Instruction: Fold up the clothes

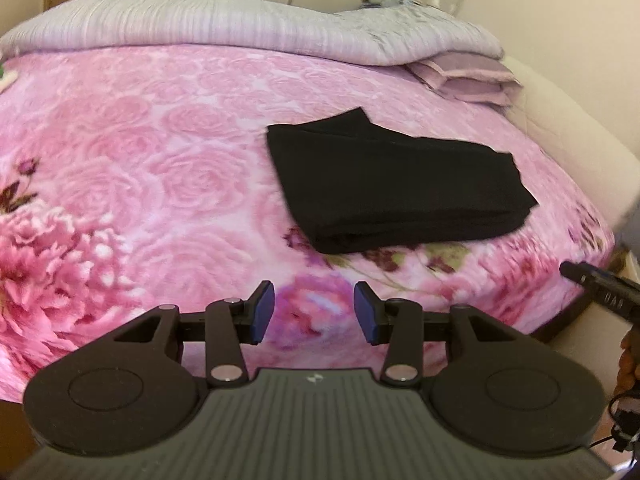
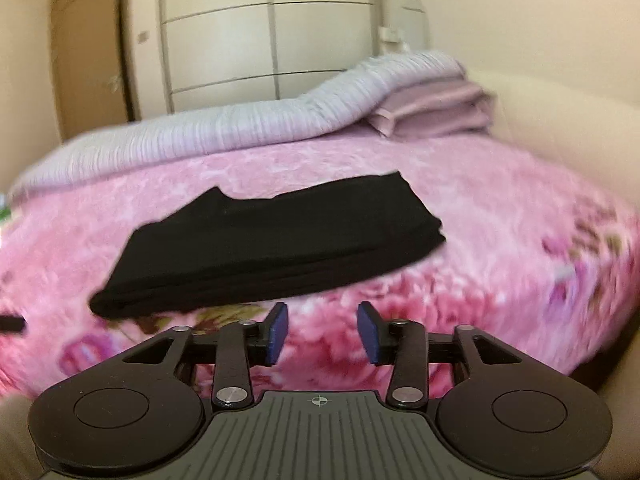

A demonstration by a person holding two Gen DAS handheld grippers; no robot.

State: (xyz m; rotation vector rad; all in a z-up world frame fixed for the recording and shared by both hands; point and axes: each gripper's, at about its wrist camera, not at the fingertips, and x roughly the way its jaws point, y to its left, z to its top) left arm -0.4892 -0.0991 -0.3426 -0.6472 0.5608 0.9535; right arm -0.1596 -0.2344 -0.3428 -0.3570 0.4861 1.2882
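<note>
Pink bed (image 1: 160, 152) carries folded black garment (image 1: 392, 188) beyond both empty, parted claws (image 1: 314, 310) (image 2: 322, 332); a careless snag could unfold it.

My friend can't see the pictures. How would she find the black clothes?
Look at the big bed with the pink rose blanket. On it, nearer the front edge than the grey quilt and folded lilac cloths at the back, lies a folded black garment. It is the only black thing on the bed.
</note>
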